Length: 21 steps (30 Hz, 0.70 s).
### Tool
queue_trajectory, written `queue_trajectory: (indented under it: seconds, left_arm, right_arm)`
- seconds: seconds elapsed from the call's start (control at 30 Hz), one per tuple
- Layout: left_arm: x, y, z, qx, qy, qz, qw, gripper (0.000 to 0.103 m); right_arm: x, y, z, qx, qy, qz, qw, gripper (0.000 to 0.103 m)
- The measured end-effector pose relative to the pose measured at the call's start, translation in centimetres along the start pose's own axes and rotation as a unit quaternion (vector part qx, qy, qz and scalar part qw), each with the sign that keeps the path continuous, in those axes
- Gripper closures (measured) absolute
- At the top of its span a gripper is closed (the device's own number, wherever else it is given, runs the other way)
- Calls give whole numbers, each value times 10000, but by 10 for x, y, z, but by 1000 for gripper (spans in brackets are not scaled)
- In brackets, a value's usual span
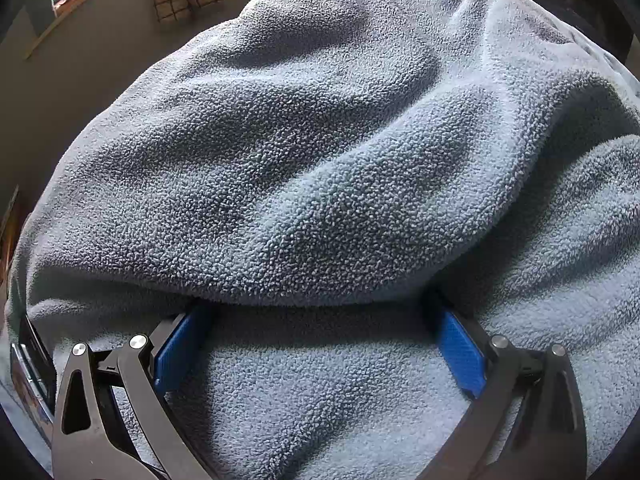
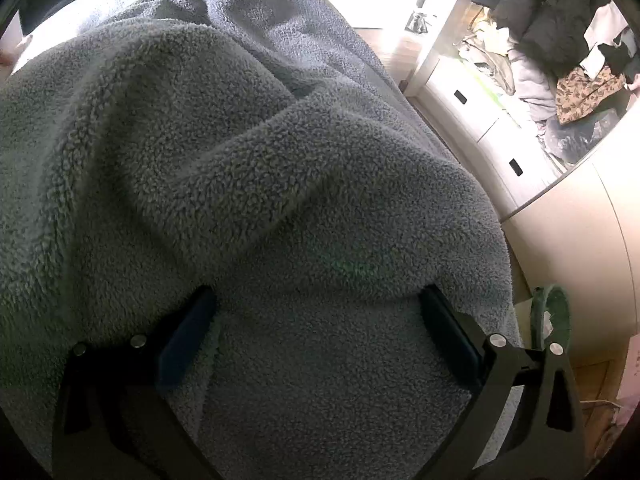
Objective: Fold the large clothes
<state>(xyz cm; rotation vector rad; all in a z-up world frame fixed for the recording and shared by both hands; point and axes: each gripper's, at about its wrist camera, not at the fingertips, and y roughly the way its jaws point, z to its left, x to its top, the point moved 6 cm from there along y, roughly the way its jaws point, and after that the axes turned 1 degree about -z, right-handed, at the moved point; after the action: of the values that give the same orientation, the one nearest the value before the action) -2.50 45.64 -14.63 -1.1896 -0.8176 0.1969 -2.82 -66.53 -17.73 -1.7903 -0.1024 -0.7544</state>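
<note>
Left gripper (image 1: 320,320): jaws spread wide, blue pads (image 1: 182,346) tucked under a fold of the grey-blue fleece garment (image 1: 300,152). Right gripper (image 2: 320,312): likewise spread, fingertips beneath the fleece's fold. Beyond the fleece's right edge: white drawers (image 2: 472,120), heaped clothes (image 2: 560,60).

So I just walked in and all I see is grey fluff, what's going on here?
A person with a handheld gripper in each hand is folding a big grey fleece garment. The left gripper and the right gripper are both open, their fingers spread on the fleece with the tips tucked under a raised fold. Nothing is clamped.
</note>
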Motion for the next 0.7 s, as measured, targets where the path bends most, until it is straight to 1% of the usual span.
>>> queue_trajectory:
  seconds: [0.17, 0.37, 0.7]
  left_arm:
    - [1, -2, -2, -20, -20, -51, 10000, 5]
    - [-6, -7, 3, -46, -56, -137, 9999, 5]
    - [-17, -8, 10, -87, -84, -162, 9998, 5]
  right_arm:
    - [-1, -1, -2, 41, 1, -39, 10000, 6]
    - [-3, -2, -4, 108, 7, -92, 9999, 6]
    - [-3, -4, -5, 147, 9, -103, 9998, 6]
